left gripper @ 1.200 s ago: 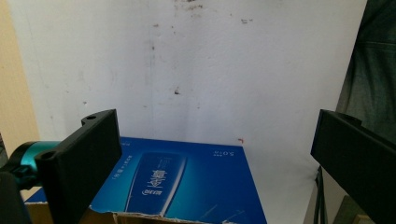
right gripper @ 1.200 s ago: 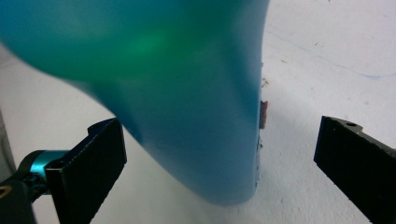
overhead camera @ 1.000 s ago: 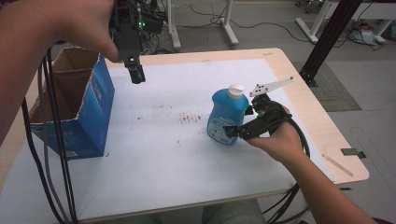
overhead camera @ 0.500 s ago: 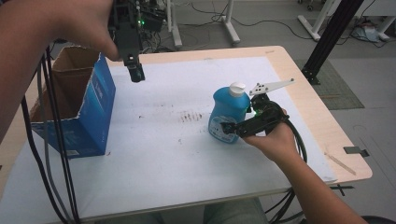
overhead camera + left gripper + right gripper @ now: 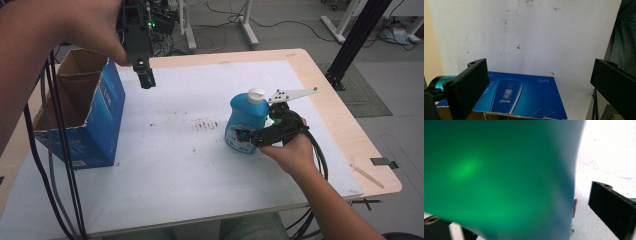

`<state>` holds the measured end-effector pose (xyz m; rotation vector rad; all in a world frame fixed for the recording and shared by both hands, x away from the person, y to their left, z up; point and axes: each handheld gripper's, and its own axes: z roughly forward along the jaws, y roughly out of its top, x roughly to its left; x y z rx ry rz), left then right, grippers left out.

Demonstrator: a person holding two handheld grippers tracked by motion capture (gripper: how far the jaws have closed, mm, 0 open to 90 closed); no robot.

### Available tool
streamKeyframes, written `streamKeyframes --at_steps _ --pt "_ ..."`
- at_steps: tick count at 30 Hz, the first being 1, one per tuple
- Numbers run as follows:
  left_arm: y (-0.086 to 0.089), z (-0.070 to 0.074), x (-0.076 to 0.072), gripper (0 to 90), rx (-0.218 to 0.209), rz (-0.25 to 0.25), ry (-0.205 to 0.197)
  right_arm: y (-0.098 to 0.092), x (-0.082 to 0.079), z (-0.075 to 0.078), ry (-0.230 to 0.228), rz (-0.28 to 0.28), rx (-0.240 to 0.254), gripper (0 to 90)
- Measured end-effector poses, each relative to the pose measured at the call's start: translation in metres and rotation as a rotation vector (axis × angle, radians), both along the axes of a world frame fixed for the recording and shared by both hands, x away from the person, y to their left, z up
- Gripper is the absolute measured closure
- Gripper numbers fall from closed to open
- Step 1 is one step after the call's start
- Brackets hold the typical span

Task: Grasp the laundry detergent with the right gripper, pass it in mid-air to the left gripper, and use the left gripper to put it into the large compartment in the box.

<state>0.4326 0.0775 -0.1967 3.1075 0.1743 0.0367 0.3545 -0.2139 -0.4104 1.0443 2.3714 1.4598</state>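
White stained sheet (image 5: 200, 165) over wooden table (image 5: 345, 125), grey floor beyond

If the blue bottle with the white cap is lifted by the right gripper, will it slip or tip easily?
The blue bottle looks like smooth, rounded plastic, so it may slide between the jaws of the right gripper. It stands upright on a broad base, so it probably resists tipping when pushed low. If it holds liquid, which cannot be seen, it could feel heavy for its size.

The blue plastic detergent bottle (image 5: 499, 177) blurs into green glare against the right tongs (image 5: 245, 136), hiding their near jaw; grip cannot be told.
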Motion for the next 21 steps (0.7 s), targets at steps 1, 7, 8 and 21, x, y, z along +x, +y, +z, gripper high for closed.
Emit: streamKeyframes --at_steps 1,7,8,21 --pt "0.0001 0.0001 -0.0002 1.7 -0.001 0.002 -0.001 0.0002 -0.0006 -0.0003 -0.006 0.005 0.001 12.5" --pt "0.0008 -0.0009 -0.0001 1.7 0.0 0.003 0.001 0.0008 -0.0029 -0.0011 -0.024 -0.002 0.003 15.5" --pt "0.0009 -0.0011 0.0 1.7 0.0 0.001 0.002 0.0003 -0.0031 -0.0011 -0.031 0.002 0.005 16.5" --pt "0.0016 -0.0018 0.0003 1.7 0.003 0.005 0.0 0.0014 -0.0044 -0.0027 -0.06 0.005 0.014 24.5"
